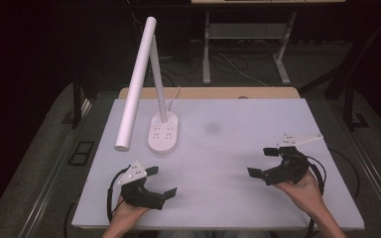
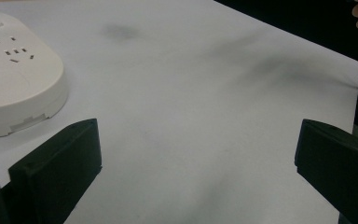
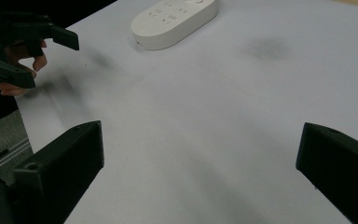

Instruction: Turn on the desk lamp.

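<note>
A white desk lamp [image 1: 138,79] stands on the white table [image 1: 228,144], its long head slanting down toward the front left. Its oval base [image 1: 164,132] carries power sockets and lies at the left edge of the left gripper view [image 2: 14,74] and at the top of the right gripper view [image 3: 175,18]. My left gripper [image 1: 161,182] is held near the front left of the table, open, nothing between its jaws. My right gripper [image 1: 262,162] is held at the front right, open and empty too. The left gripper [image 3: 42,56] also appears far off in the right gripper view.
A faint dark smudge [image 1: 211,128] marks the table's middle. A wooden board edge [image 1: 208,92] runs along the far side. Metal desk legs [image 1: 206,54] and cables stand on the floor beyond. Cables [image 1: 110,198] trail from both grippers.
</note>
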### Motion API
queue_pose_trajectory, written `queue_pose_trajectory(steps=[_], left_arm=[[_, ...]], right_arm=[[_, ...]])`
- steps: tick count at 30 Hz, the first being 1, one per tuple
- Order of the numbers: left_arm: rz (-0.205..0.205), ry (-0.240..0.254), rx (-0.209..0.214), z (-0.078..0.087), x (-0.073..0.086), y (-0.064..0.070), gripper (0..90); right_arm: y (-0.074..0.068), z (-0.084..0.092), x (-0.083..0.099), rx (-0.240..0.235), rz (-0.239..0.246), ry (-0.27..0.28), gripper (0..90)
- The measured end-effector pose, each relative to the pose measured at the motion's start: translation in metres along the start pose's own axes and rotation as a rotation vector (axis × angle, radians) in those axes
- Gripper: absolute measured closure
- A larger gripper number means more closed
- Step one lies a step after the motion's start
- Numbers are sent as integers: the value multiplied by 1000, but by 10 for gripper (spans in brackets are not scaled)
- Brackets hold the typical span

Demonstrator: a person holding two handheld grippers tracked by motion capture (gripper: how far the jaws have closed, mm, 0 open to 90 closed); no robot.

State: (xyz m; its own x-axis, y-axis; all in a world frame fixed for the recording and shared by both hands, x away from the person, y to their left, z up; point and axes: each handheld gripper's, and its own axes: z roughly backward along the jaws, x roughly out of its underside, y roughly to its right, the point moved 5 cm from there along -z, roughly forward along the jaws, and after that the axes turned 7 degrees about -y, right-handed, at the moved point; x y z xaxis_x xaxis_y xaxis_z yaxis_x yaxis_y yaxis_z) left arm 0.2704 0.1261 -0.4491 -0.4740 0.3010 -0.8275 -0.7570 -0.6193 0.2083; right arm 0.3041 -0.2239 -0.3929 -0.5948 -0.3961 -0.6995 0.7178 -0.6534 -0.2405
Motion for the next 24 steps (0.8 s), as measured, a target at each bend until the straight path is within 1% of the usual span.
queue_pose_trajectory(steps=[9,14,15,18,24], left_arm=[[-6,-2,0,0,0,0,0],[-7,-2,-2,0,0,0,0],[-7,-1,-1,0,0,-1,0],[-7,-1,-2,0,0,-1,0],[-8,-2,1,0,0,0,0]], right_arm=[[3,-6,-8,3,5,-17,5],[5,-13,-17,6,17,-18,5],[6,-13,-19,6,23,-28,5],[5,-17,-24,6,26,-23,5],[3,-28,-36,-4,41,-38,5]])
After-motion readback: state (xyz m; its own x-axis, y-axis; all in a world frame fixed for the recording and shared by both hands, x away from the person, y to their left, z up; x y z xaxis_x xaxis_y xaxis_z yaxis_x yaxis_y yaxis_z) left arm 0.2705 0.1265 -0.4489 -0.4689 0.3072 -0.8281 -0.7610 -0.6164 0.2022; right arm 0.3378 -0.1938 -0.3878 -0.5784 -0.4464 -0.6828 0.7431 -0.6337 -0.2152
